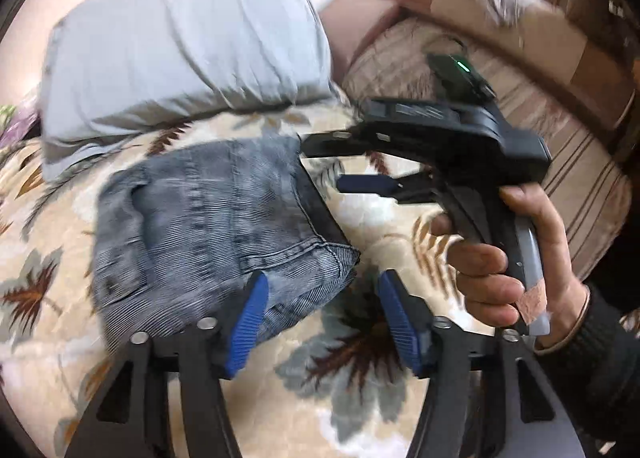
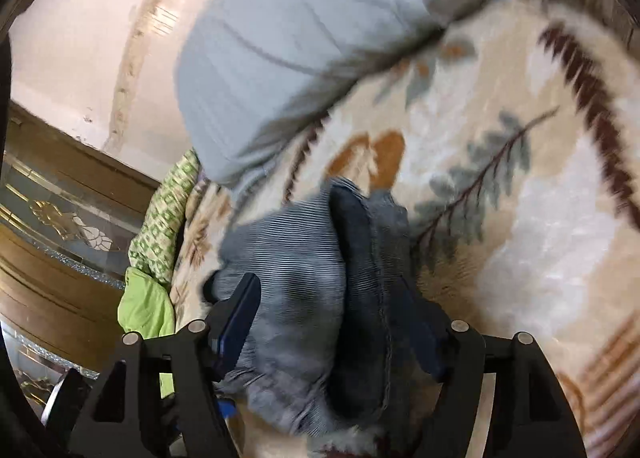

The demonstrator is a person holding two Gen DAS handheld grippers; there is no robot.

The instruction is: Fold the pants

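While folded, pants (image 1: 216, 226) lie between the open right hand-held gripper (image 2: 332, 342) fingers.

pants (image 2: 320, 290) smeared by blur | right gripper (image 2: 332, 334) far pad hidden behind denim

The right gripper (image 2: 332, 330) stands with its jaws wide apart over folded grey-blue jeans (image 2: 320, 298), the denim bundle lying between the blue pads (image 2: 236, 322) without being pinched. The jeans rest on a cream leaf-patterned blanket (image 2: 540, 198), near a pale grey pillow (image 2: 300, 38), with green bedding (image 2: 148, 306) at the left.
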